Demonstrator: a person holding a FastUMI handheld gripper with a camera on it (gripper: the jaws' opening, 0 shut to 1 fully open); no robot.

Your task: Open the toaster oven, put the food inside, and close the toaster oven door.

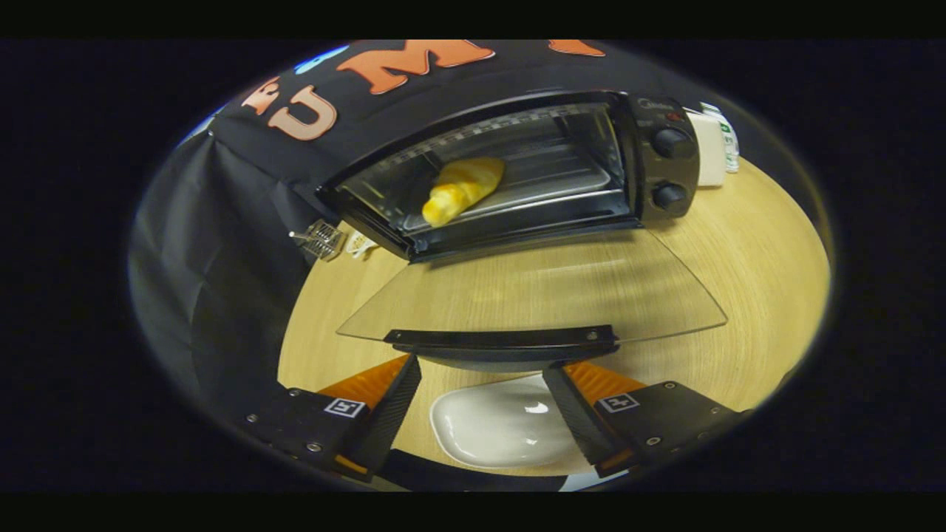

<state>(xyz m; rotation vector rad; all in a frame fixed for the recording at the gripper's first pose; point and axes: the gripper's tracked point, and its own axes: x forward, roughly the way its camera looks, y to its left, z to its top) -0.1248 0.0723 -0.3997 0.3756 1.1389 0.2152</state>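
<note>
The gripper (482,373) hangs with its fingers spread apart and holding nothing, their tips just below the dark handle (504,342) of the glass door (532,288), which lies folded down flat over the wooden table (761,258) at twelve o'clock from the fingers. A white dish (495,428) sits on the table between the fingers, and a small wire rack (321,238) lies by the booth wall at ten o'clock. Beyond the door the toaster oven (517,170) stands open with its two knobs (669,168) at one o'clock, and the bread roll (462,188) rests on the tray inside, its long axis slanting from seven to one o'clock.
</note>
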